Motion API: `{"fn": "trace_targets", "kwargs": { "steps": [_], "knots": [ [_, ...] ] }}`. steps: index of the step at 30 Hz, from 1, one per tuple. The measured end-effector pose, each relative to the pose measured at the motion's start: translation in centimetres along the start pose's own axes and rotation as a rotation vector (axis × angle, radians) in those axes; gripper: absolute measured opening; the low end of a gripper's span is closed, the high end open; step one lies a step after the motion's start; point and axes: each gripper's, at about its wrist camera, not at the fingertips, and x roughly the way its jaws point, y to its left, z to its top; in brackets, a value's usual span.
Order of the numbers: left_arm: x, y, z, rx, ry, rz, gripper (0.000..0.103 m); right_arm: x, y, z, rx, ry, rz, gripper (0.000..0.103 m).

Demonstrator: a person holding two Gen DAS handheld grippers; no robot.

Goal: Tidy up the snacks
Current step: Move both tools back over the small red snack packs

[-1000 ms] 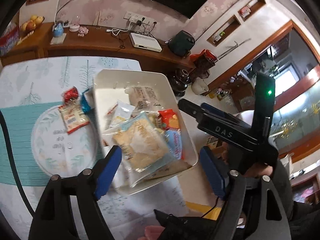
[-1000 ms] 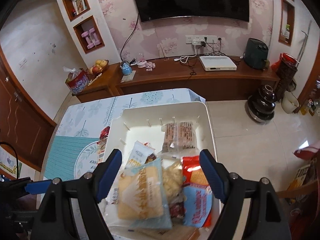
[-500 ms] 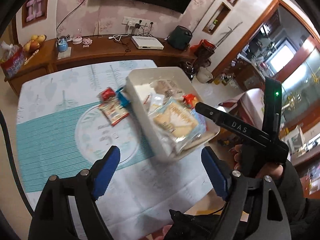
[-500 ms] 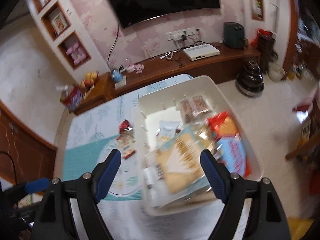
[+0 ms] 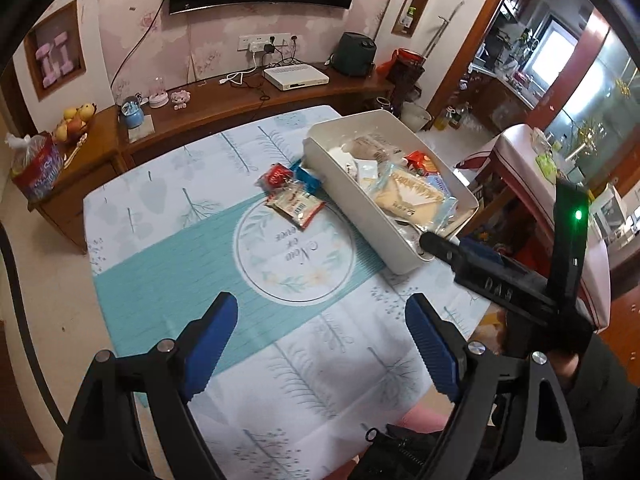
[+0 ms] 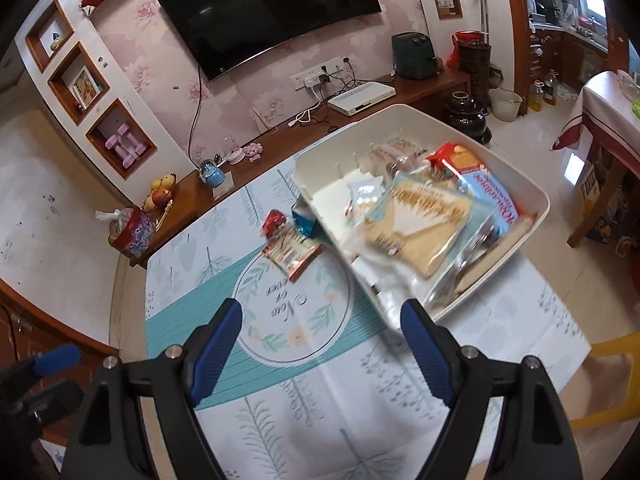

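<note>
A white bin (image 5: 347, 196) stands at the right side of the table, filled with several snack packs, a big yellow cracker pack (image 5: 408, 196) on top. Three small packets lie on the cloth just left of it: a red one (image 5: 276, 176), a blue one (image 5: 307, 179) and a white-and-red one (image 5: 296, 207). My left gripper (image 5: 322, 344) hovers open and empty over the teal band of the tablecloth (image 5: 160, 264), well short of the packets. My right gripper (image 6: 322, 346) is open and empty too, with the bin (image 6: 362, 280) just beyond its right finger and the packets (image 6: 292, 254) ahead.
A wooden TV bench (image 5: 192, 104) with a white box, a fruit bowl and small ornaments runs behind the table. The table's right and near edges drop to tiled floor. A yellow stool (image 6: 612, 364) and a cloth-covered side table (image 5: 520, 160) stand at the right.
Both grippers have drawn back from over the bin toward the table's near side and rolled. The bin and packets now lie farther ahead and to the right. Nothing was picked up.
</note>
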Motion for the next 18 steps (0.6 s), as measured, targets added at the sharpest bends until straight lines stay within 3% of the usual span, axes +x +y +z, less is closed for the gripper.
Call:
{"fn": "trace_targets", "kwargs": {
  "steps": [10, 14, 18],
  "knots": [
    [3.0, 1.7, 5.2, 0.068, 0.078, 0.014, 0.09, 1.7, 4.4, -1.1, -0.121, -0.012, -0.021, 0.082],
    [5.9, 2.3, 8.1, 0.1, 0.113, 0.066, 0.09, 3.0, 5.5, -1.3, -0.166, -0.053, 0.003, 0.082],
    [9.6, 3.2, 10.8, 0.129, 0.132, 0.071, 0.09, 5.1, 6.7, -1.4, -0.207, -0.145, -0.017, 0.082]
  ]
}}
